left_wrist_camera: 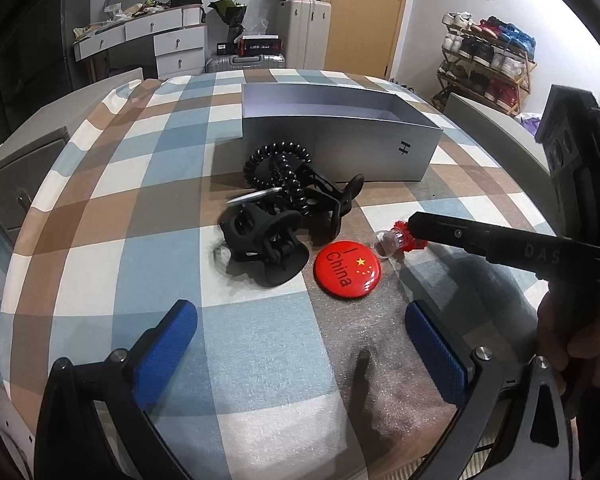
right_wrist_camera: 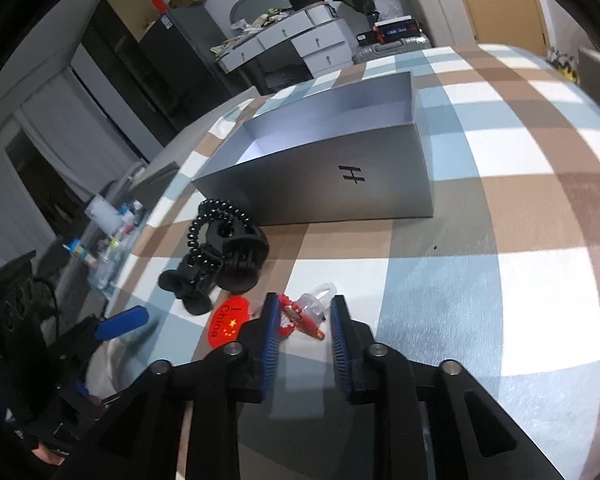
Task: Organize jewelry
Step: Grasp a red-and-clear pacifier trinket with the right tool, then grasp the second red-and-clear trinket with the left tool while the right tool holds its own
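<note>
A small red beaded trinket with a clear plastic ring (right_wrist_camera: pixel 305 311) lies on the checked tablecloth. My right gripper (right_wrist_camera: pixel 304 304) is shut on it, its blue pads touching both sides; in the left wrist view its black finger (left_wrist_camera: pixel 452 234) covers part of the trinket (left_wrist_camera: pixel 386 242). Beside it lies a round red "China" badge (left_wrist_camera: pixel 347 269). Past that, two black hair claws (left_wrist_camera: pixel 268 248), a black spiral hair tie (left_wrist_camera: pixel 278 160) and a thin silver hoop (left_wrist_camera: pixel 252 197) lie tangled. Behind them stands an open grey box (left_wrist_camera: pixel 340 148). My left gripper (left_wrist_camera: pixel 300 312) hovers open near the badge, holding nothing.
The table's checked cloth (left_wrist_camera: pixel 140 184) reaches all edges of the view. A person's hand (left_wrist_camera: pixel 580 344) holds the right gripper's handle at the right. Beyond the table are a white dresser (left_wrist_camera: pixel 168 40), suitcases and a shoe rack (left_wrist_camera: pixel 488 56).
</note>
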The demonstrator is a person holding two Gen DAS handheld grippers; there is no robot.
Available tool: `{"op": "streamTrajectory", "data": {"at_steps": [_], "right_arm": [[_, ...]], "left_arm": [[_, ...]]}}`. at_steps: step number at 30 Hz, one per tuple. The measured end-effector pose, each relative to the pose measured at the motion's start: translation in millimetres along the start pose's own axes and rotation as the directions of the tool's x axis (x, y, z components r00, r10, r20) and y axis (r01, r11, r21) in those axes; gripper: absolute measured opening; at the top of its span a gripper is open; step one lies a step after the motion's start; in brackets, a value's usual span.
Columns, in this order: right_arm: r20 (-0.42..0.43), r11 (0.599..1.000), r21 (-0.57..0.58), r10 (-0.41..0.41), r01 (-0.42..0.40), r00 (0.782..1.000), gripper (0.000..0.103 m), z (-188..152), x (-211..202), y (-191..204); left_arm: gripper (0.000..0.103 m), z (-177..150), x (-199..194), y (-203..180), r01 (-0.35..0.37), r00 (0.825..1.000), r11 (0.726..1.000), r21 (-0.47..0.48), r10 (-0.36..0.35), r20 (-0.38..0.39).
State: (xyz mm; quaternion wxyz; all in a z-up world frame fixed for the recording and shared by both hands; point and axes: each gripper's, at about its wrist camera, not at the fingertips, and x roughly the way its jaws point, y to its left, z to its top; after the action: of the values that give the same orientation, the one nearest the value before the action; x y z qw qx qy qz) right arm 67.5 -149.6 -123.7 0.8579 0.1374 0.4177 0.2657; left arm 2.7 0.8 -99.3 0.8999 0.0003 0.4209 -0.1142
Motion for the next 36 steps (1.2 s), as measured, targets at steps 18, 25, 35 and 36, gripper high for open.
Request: {"op": "streamTrajectory", "data": {"at_steps": [18,25,35,36], "right_arm": [[0.121,0.995,0.097,0.012,-0.023,0.993,0.017,-1.5,-38.4,-28.7],[0.166,0.994,0.109,-0.001,-0.017,0.986,0.017,-6.0,-56.7,-40.1],[0.207,0.992,0.125,0.000,-0.027,0.978,0.017,-11.3,-70.7,-55.4],[0.208,0.992,0.125,0.005,-0.032,0.978,0.017,-12.4,-71.1,-56.5]], "left_arm": [[0.101,24.1,-4.1,-16.3,0.132,0.991,0.989,0.060,-0.133,0.014],[0.101,38.3,2.8,-40.6,0.198,0.980,0.972,0.122,-0.200,0.001],[0.094,44.9,24.9,-57.9,0.237,0.971,0.962,0.132,-0.230,-0.070],[0.092,45.2,26.7,-58.6,0.237,0.970,0.963,0.130,-0.229,-0.077]]}}
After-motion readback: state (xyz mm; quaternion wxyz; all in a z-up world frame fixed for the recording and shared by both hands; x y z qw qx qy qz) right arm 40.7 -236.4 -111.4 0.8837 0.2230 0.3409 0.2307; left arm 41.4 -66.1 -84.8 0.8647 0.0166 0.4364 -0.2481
